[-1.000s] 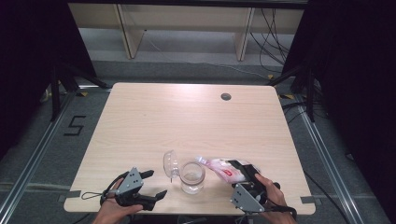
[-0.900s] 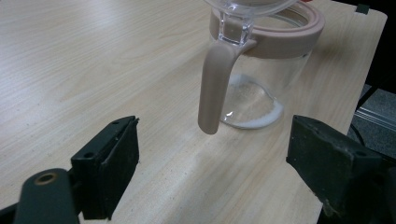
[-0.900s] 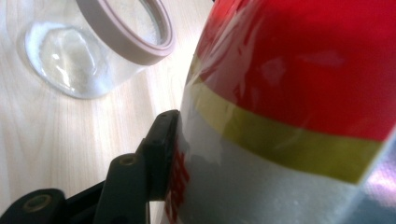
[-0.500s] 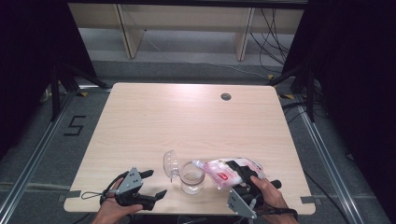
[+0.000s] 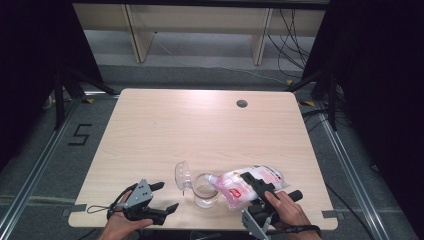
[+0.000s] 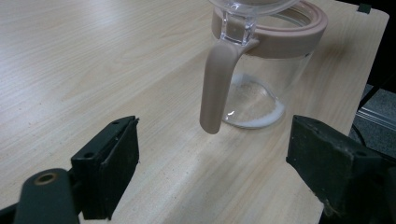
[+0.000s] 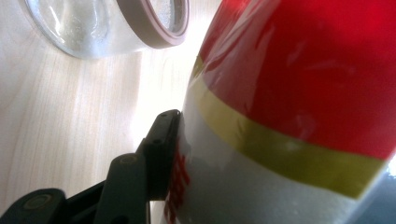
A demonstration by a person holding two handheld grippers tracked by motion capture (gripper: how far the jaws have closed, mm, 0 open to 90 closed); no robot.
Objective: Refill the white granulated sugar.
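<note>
A clear glass jar (image 5: pixel 205 194) with a beige rim and handle stands near the table's front edge, its hinged lid (image 5: pixel 182 175) tipped open to the left. My right gripper (image 5: pixel 272 189) is shut on a plastic bag (image 5: pixel 239 186) of white powder with a red label. The bag is tilted so that its corner reaches over the jar's mouth. In the right gripper view one of the fingers (image 7: pixel 161 140) presses the bag (image 7: pixel 289 107), beside the jar's rim (image 7: pixel 154 28). My left gripper (image 5: pixel 165 197) is open on the table left of the jar. In its own view the gripper (image 6: pixel 219 163) faces the jar's handle (image 6: pixel 215 84). A thin white layer (image 6: pixel 254 120) lies in the jar.
The wooden table (image 5: pixel 200 130) has a round cable hole (image 5: pixel 242 103) at its back right. Behind it stands a low shelf frame (image 5: pixel 200 30). Cables (image 5: pixel 295 35) hang at the back right. The floor at the left bears a "5" mark (image 5: pixel 80 134).
The right gripper has lifted the bag off the table and swung its corner left, over the jar's mouth. The left gripper and the jar have stayed where they were.
</note>
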